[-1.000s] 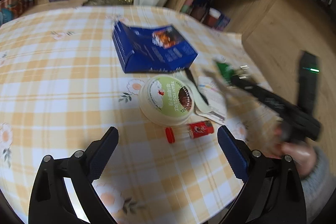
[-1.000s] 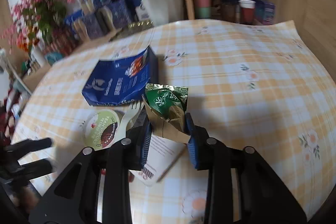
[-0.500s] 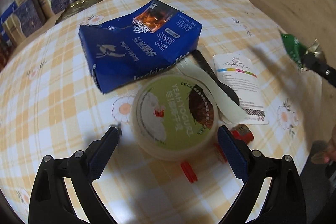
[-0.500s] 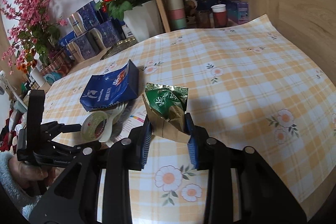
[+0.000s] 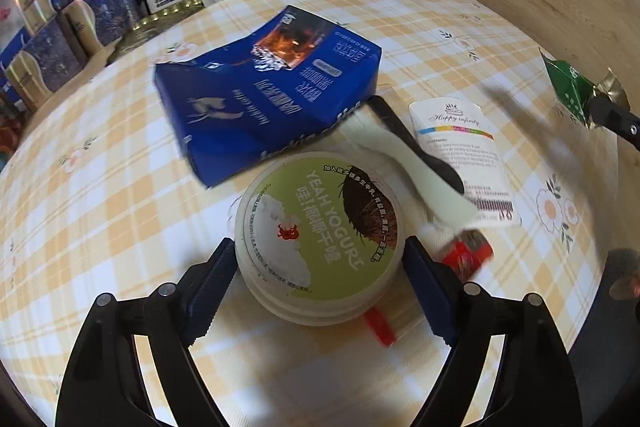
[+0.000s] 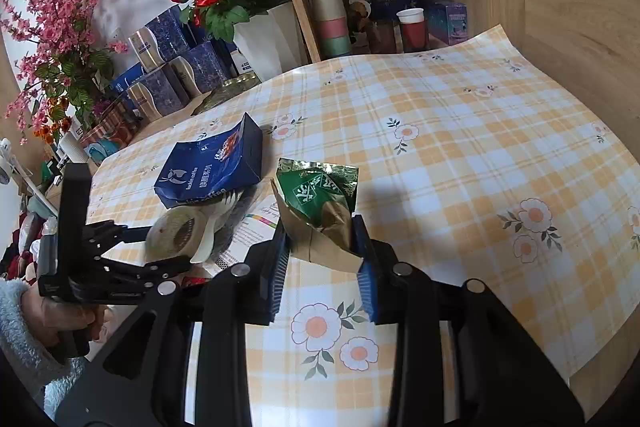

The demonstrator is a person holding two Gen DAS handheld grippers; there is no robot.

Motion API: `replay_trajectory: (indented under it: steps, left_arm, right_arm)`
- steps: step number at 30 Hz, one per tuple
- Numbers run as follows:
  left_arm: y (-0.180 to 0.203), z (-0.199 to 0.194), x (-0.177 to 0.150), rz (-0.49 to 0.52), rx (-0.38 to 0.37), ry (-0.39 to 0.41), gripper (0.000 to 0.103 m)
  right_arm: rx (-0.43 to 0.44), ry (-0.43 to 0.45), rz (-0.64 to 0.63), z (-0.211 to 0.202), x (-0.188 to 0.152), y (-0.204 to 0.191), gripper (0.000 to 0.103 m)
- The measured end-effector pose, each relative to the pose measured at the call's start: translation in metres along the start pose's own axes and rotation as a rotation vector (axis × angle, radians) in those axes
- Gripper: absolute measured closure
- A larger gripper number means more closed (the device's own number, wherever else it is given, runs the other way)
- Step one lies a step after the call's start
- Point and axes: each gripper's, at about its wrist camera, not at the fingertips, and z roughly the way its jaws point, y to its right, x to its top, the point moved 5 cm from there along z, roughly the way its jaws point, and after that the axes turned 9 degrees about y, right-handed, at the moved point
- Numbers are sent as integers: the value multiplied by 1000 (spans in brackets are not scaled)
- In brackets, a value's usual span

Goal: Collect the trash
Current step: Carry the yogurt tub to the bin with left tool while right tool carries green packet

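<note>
Your right gripper (image 6: 322, 259) is clamped on the crumpled green and gold foil wrapper (image 6: 320, 203), which it holds lifted above the yellow checked tablecloth (image 6: 460, 147), near the cloth's front edge. That one piece counts as collected. No bin or bag shows in either view, so I cannot tell where it is meant to go.

Your left gripper (image 5: 316, 283) straddles the round white yogurt tub with the green lid (image 5: 318, 235). Its jaws have just been closing, with the tub between them. The blue pads sit just beside the tub's walls on both sides, but firm contact is not clear, so I judge the grip not yet made. The tub rests on the cloth, close to its front edge.

Everything else is left to pick up, all in one cluster behind the tub:
- the dark blue cardboard coffee box (image 5: 268, 95), lying flat and touching the tub's far rim
- the pale plastic fork (image 5: 416, 175) and the black plastic utensil (image 5: 408, 139) beside it
- the white printed paper card (image 5: 464, 155), partly under the fork
- the small red wrapper (image 5: 466, 251), just beside the right pad.

By my judgement you are early in the task.
</note>
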Motion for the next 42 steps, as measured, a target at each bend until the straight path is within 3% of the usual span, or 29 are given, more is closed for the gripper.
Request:
replay_trajectory:
  steps: [21,36,42]
  left_arm:
    - [-2,-124,-34,-108,-75,131,22]
    - [26,-176,-109,-125,-127,108,22]
    - [50,-184,-139,-97,-167,60,22]
  right_arm:
    - [42,-3,-59,-52,-14,-47,70]
    - [77,4,-102,-98,-38,-81,70]
    - [97,3,-121,-114,-51,-94,70]
